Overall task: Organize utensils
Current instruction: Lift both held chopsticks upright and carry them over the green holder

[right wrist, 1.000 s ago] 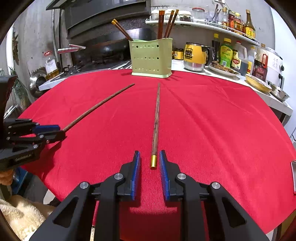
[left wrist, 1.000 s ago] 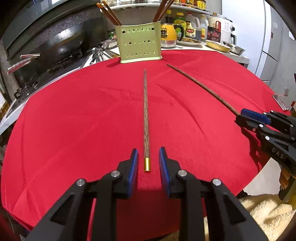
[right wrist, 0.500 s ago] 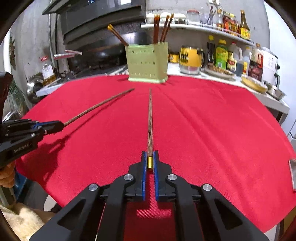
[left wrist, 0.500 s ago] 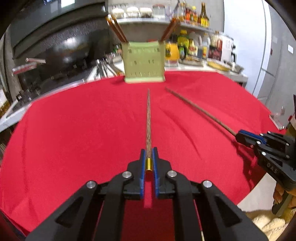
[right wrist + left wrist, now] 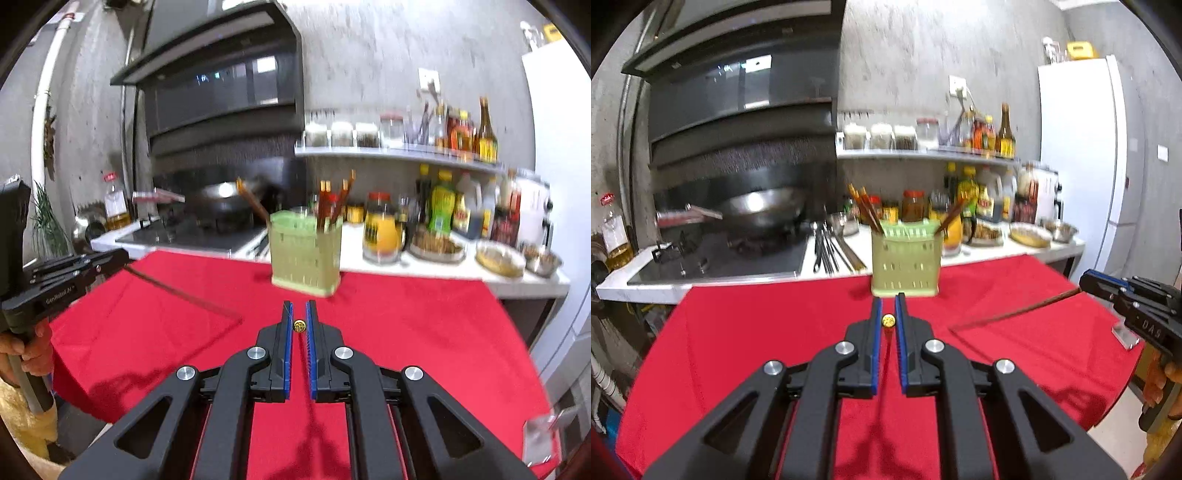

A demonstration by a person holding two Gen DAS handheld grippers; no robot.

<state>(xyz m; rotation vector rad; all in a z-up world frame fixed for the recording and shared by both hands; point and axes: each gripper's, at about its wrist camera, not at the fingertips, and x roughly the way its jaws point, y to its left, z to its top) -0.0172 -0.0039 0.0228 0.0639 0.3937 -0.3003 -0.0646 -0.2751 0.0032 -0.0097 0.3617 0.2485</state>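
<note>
Both chopsticks have left the red-clothed counter (image 5: pixel 757 332). The left claw (image 5: pixel 888 314) and right claw (image 5: pixel 299 317) each pinch one by its gold cap, aimed at the green holder (image 5: pixel 905 258) at 12 o'clock; insertion looks next.

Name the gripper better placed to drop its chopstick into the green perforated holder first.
Left, narrowly. The left gripper faces the green perforated holder squarely, and the holder sits just beyond its brown wooden chopstick. The right gripper sees it slightly off-centre.
</note>
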